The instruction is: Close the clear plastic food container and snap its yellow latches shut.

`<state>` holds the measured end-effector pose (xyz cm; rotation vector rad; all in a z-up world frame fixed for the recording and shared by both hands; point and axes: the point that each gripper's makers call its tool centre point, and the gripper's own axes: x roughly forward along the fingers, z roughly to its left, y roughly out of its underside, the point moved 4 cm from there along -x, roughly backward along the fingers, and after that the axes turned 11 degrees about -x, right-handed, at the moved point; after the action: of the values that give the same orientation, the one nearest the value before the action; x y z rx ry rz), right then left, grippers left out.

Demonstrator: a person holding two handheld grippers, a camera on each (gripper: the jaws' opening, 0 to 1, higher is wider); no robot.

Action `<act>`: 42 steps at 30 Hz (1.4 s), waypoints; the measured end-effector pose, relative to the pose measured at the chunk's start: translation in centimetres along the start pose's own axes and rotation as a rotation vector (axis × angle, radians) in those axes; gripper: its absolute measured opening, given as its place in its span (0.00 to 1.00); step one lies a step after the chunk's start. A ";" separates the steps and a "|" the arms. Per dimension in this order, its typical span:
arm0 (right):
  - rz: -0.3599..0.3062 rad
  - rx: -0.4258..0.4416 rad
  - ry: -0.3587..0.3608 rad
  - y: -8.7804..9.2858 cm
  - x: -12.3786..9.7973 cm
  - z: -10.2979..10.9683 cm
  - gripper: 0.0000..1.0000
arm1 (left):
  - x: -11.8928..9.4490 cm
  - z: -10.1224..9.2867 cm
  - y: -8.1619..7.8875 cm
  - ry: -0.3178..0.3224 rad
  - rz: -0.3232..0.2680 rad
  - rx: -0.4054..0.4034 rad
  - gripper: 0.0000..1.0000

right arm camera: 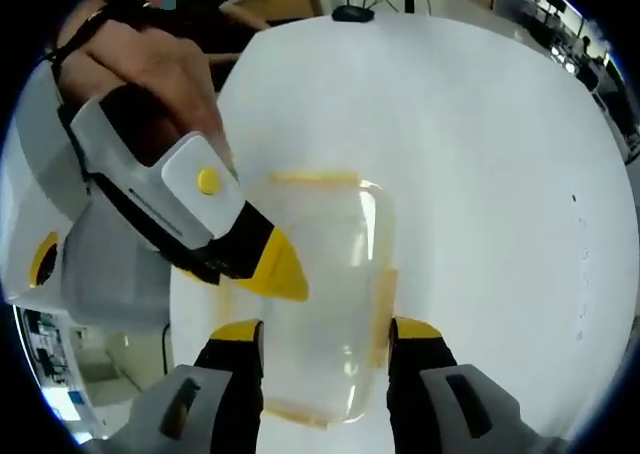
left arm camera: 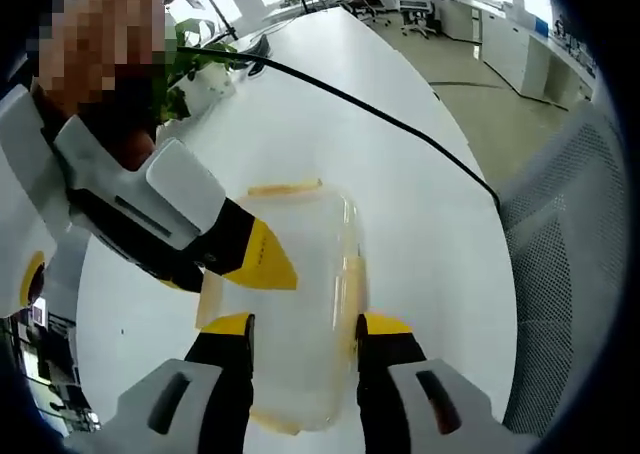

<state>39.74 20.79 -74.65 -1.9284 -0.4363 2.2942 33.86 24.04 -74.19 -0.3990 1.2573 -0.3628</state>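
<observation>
A clear plastic food container [left arm camera: 300,264] lies on the white table [left arm camera: 330,104] with its lid on. Pale yellow latches [left arm camera: 285,188] show at its far end and along its right side [left arm camera: 352,284]. My left gripper [left arm camera: 307,324] is open, jaws spread over the container's near end. The right gripper [left arm camera: 268,262] reaches in from the left, its yellow tip at the container's left edge. In the right gripper view, my right gripper [right arm camera: 327,332] is likewise open over the container [right arm camera: 330,264]. The left gripper [right arm camera: 278,266] comes in from the left, tip at the container's edge. Whether any jaw presses the lid I cannot tell.
A black cable [left arm camera: 400,124] runs across the table behind the container. A potted plant [left arm camera: 190,64] stands at the far left. A grey mesh chair [left arm camera: 570,254] sits past the table's right edge. A small black object [right arm camera: 352,14] lies at the far edge. A person's hand [right arm camera: 150,64] holds the left gripper.
</observation>
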 end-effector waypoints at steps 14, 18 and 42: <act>-0.013 -0.003 0.084 0.4 -0.7 0.5 0.58 | -0.5 -1.1 0.5 0.064 0.048 0.023 0.56; -0.018 0.010 0.112 0.7 -1.2 0.9 0.64 | -0.9 -0.8 0.6 0.063 0.051 0.029 0.57; 0.042 -0.034 0.246 2.0 -1.7 3.6 0.79 | -1.3 2.4 2.5 0.071 0.110 0.040 0.83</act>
<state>36.77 17.93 -73.13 -2.2196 -0.4122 2.0473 35.95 27.05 -73.72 -0.2837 1.3329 -0.3107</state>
